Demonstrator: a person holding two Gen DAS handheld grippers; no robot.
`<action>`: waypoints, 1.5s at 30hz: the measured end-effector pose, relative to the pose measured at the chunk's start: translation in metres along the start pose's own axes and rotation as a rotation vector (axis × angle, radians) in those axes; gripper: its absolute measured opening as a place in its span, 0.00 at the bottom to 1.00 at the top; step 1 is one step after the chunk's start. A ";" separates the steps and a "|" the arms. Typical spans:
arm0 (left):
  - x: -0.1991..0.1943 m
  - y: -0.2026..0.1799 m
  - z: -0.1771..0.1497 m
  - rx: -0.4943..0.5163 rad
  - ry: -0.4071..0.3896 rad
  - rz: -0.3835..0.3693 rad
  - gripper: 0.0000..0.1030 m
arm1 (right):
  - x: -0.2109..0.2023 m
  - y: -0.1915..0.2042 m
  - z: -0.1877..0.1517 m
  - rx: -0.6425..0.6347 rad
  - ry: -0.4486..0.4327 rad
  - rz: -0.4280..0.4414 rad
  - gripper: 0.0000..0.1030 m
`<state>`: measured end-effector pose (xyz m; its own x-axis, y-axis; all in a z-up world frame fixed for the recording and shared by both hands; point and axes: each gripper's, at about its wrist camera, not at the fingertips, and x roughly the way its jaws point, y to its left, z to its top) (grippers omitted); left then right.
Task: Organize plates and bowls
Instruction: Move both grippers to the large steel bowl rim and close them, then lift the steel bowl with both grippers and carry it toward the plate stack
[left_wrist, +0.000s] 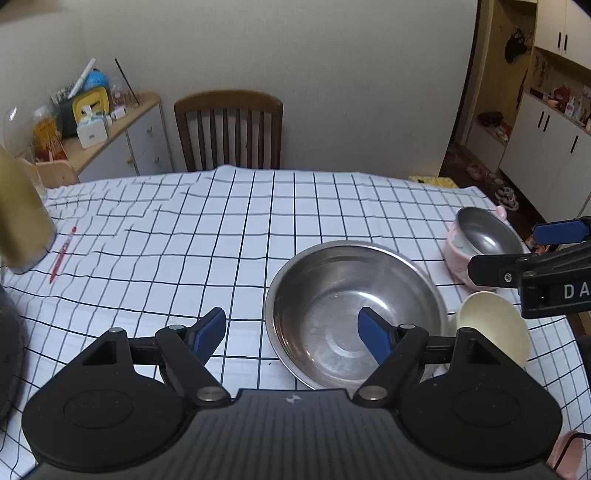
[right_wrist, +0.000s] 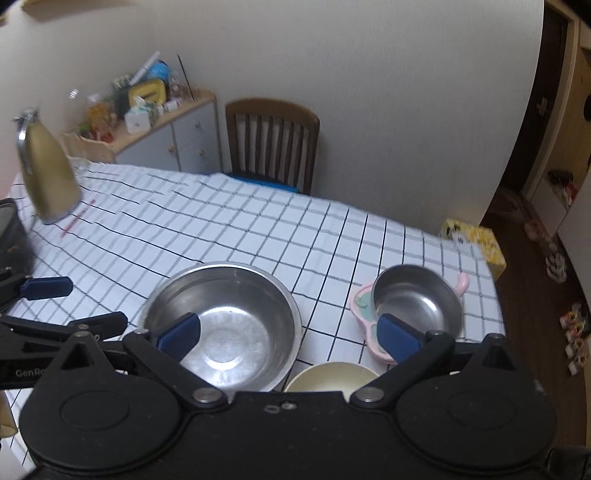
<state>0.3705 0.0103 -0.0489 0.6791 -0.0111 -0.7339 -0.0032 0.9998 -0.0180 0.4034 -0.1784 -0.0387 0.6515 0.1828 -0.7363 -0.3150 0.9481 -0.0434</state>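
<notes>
A large steel bowl (left_wrist: 354, 314) (right_wrist: 225, 325) sits on the checked tablecloth near the front edge. Right of it stands a smaller steel bowl (left_wrist: 484, 240) (right_wrist: 417, 299) resting in a pink dish (right_wrist: 364, 306). A cream bowl (left_wrist: 491, 325) (right_wrist: 332, 376) lies in front of both. My left gripper (left_wrist: 291, 334) is open, its right finger over the large bowl, nothing held. My right gripper (right_wrist: 288, 332) is open and empty too, spanning the large bowl's right side and the small bowl. The right gripper's fingers (left_wrist: 561, 232) show at the left wrist view's right edge.
A gold thermos (left_wrist: 22, 218) (right_wrist: 48, 177) and a red pen (left_wrist: 62, 254) lie at the table's left. A wooden chair (left_wrist: 229, 129) stands behind the table. A yellow tissue box (right_wrist: 476, 240) sits at the far right corner. A dark object (right_wrist: 11, 236) sits at the left edge.
</notes>
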 end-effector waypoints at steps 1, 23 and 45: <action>0.007 0.000 0.000 -0.002 0.010 0.002 0.76 | 0.009 0.000 0.001 0.004 0.013 -0.006 0.98; 0.092 0.025 -0.007 -0.110 0.176 -0.054 0.67 | 0.120 -0.003 -0.008 0.097 0.247 -0.028 0.66; 0.093 0.026 -0.011 -0.131 0.218 -0.031 0.22 | 0.122 0.002 -0.008 0.085 0.242 -0.051 0.16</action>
<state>0.4260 0.0356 -0.1251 0.5065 -0.0591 -0.8602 -0.0897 0.9886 -0.1208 0.4770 -0.1566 -0.1340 0.4779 0.0759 -0.8751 -0.2204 0.9747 -0.0358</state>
